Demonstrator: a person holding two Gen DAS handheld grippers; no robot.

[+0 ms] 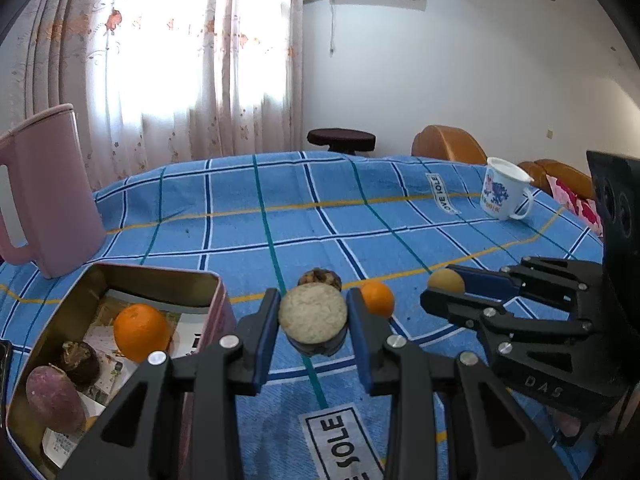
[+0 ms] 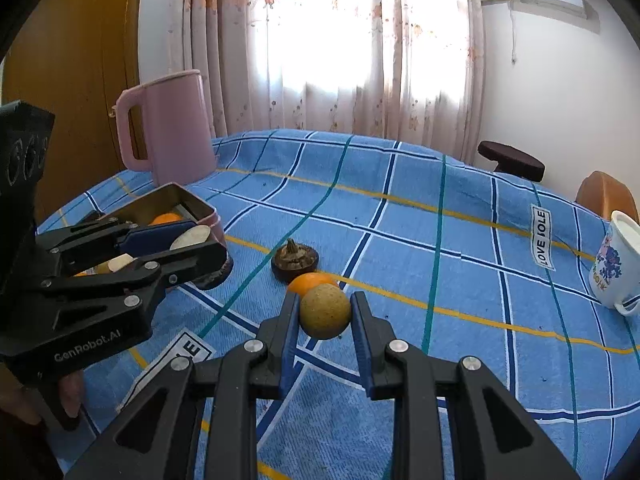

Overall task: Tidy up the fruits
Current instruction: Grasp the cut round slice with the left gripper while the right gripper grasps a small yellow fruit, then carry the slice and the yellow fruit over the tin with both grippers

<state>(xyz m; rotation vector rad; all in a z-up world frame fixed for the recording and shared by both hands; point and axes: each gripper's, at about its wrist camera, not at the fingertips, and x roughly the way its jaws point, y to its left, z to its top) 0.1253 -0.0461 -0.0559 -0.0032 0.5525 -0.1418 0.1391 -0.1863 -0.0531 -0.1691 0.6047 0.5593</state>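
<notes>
Fruits are lying three deep in the open rectangular metal tin [image 1: 120, 276] at the table's left edge, while the left gripper [image 1: 313, 316] is clamping a pale cut-faced round fruit [image 1: 313, 314], the right gripper [image 2: 325, 312] is squeezing a tan round fruit [image 2: 325, 311], and a small orange [image 1: 377, 298] and dark brown stemmed fruit [image 2: 295, 261] are waiting mid-cloth.

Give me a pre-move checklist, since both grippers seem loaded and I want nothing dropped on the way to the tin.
1. Left gripper shut on pale cut fruit: ok.
2. Right gripper shut on tan round fruit: ok.
3. Tin open on top: ok.
4. Free room in tin beside its orange: ok.
5. Grip firmness: cannot tell.
6. Small orange and dark fruit on cloth, not yet sorted: not ok.
</notes>
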